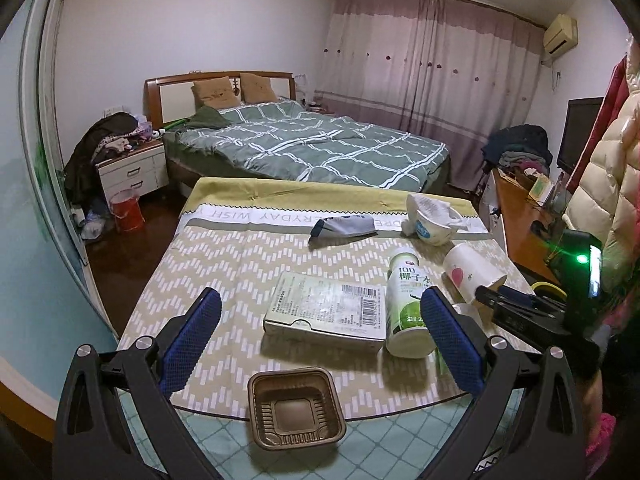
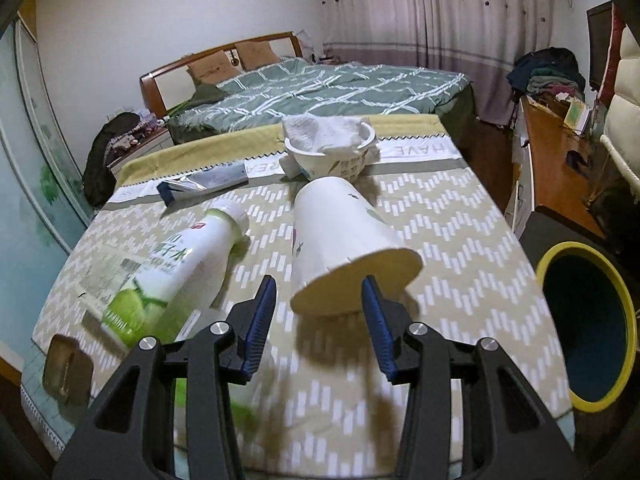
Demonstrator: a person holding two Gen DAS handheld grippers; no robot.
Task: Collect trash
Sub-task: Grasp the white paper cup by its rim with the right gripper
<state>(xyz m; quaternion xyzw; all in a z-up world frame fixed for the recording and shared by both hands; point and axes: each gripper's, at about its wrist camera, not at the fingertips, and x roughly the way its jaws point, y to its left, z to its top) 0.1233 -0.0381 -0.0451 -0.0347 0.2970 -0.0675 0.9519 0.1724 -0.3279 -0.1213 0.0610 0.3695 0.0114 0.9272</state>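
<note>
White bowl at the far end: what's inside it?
The bowl holds crumpled white tissue, which spills over its rim. Whatever lies beneath the tissue is covered and cannot be seen.

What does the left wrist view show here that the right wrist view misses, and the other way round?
Only the left wrist view shows the red bucket on the floor by the nightstand, the air conditioner and the right gripper seen from outside, at the paper cup's rim.

Only the right wrist view shows the yellow-rimmed bin's full opening, beside the table.

Both show the paper cup, the green-labelled bottle, the flat box, the brown tray, the tissue-filled bowl and the bed.
</note>
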